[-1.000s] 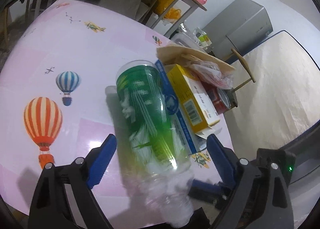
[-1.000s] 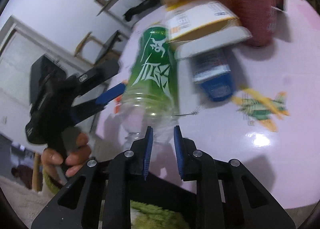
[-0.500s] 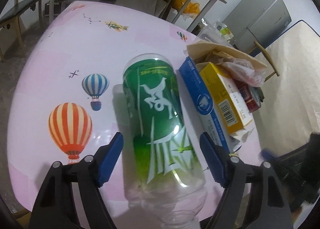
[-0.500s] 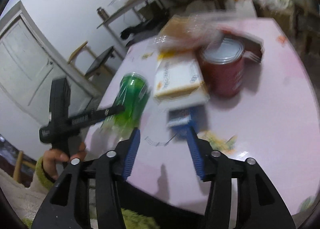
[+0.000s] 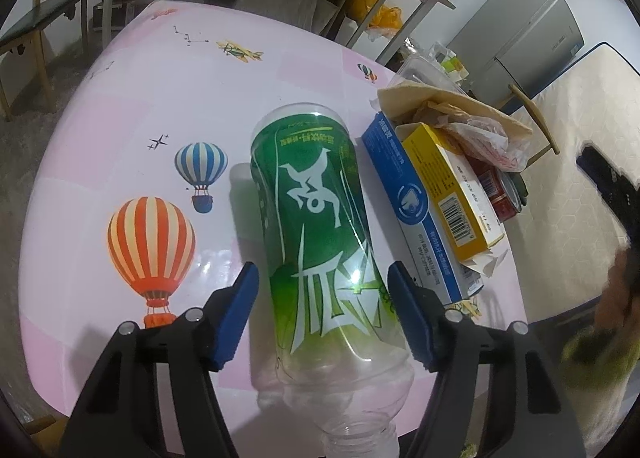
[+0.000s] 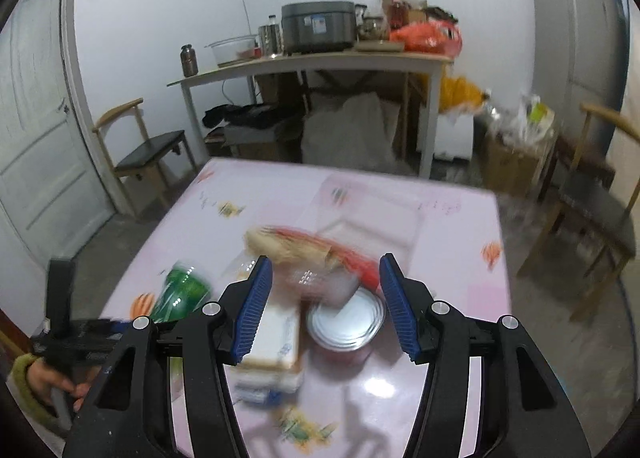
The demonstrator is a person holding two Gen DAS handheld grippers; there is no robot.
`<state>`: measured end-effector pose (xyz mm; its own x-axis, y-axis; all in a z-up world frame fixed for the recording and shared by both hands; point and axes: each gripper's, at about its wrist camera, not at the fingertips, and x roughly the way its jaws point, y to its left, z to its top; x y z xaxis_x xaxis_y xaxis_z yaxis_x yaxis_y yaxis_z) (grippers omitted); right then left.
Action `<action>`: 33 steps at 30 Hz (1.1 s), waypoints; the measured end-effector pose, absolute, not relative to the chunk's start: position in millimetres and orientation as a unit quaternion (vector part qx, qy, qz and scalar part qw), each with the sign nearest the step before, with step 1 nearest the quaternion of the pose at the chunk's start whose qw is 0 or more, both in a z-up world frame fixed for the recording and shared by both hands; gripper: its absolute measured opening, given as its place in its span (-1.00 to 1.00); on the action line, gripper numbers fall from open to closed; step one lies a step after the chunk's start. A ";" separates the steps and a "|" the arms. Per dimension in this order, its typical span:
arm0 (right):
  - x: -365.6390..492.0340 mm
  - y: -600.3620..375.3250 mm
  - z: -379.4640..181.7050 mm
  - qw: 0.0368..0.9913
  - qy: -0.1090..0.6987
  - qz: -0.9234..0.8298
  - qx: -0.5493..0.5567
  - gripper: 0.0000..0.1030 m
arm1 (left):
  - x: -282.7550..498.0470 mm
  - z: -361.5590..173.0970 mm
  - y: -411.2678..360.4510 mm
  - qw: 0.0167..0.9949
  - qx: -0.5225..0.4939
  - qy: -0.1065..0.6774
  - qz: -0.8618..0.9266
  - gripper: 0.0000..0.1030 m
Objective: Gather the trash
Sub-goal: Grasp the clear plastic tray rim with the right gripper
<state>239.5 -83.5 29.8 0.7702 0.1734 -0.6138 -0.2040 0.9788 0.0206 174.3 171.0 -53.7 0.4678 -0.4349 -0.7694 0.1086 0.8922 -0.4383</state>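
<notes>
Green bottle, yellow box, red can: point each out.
green bottle (image 5: 316,226), left wrist view, on the middle of its green label.
yellow box (image 5: 448,194), left wrist view, on its yellow top face by the barcode.
red can (image 6: 347,321), right wrist view, on its silver lid.

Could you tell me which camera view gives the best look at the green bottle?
The left wrist view: the green bottle lies sharp and nearly whole on the pink table, between the open left tongs. The right wrist view catches only a small, motion-blurred part of it, low on the left.
</notes>
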 end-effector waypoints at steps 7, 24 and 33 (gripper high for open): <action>336.9 -94.4 48.3 0.912 0.357 0.182 -0.084 0.82 | 177.5 -54.9 170.9 0.836 -0.169 0.493 -0.168 0.25; 456.6 -41.9 -83.3 0.809 0.470 0.106 -0.337 -0.71 | 177.4 -56.4 167.5 0.832 -0.171 0.499 -0.169 0.18; 454.8 -95.2 -49.4 0.861 0.447 -0.026 -0.243 -0.95 | 172.8 -55.7 166.7 0.838 -0.170 0.492 -0.163 0.18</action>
